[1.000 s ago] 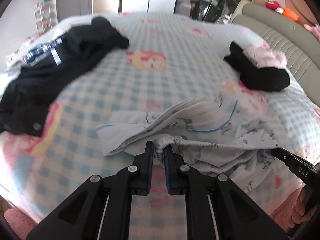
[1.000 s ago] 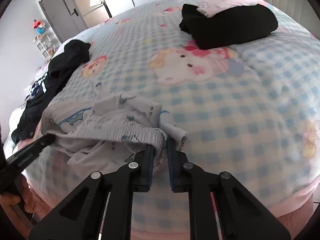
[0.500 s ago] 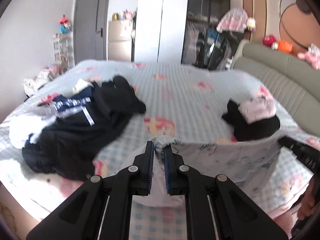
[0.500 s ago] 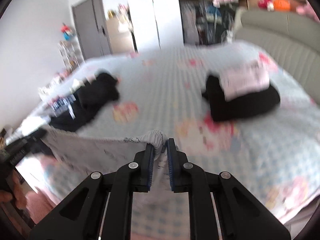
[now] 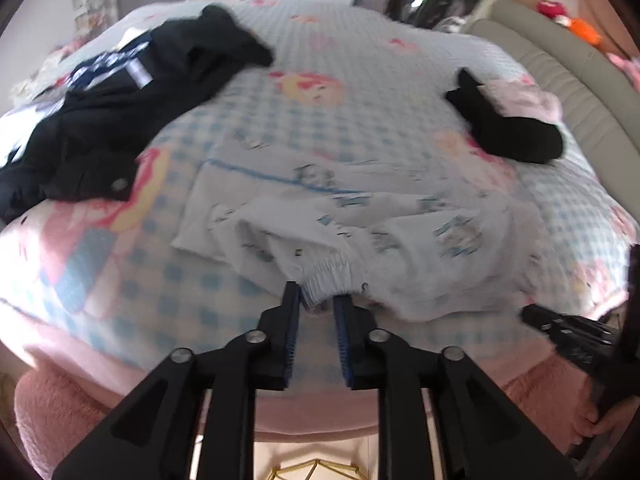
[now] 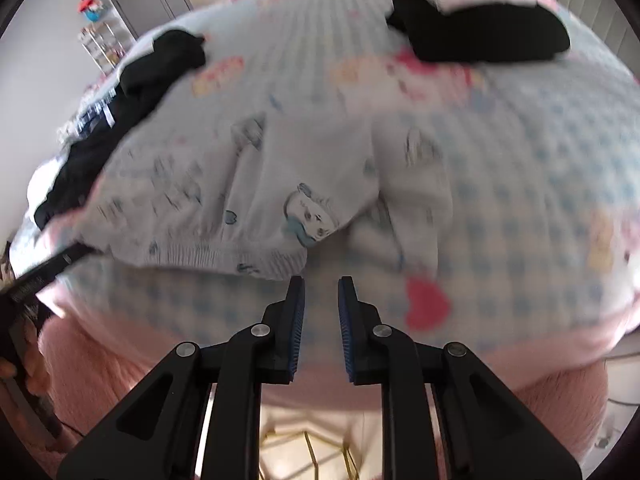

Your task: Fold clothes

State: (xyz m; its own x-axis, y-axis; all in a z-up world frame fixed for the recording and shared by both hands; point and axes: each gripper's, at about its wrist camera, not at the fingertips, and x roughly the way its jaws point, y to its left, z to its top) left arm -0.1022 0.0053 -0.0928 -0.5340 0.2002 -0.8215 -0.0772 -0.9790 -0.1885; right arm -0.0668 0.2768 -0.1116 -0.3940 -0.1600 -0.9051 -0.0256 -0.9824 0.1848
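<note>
With the printed white shorts (image 5: 360,216) lying spread near the bed's (image 5: 380,80) front edge, you're opening both grippers: left gripper (image 5: 316,300) loosening around the waistband, right gripper (image 6: 321,280) already empty; folding hasn't begun.

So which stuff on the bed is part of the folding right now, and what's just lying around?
In play:
- white printed shorts
- left claw, opening, waistband between its fingers
- right claw, opening, nothing between

Lying about:
- black clothes heap
- folded black and pink stack
</note>
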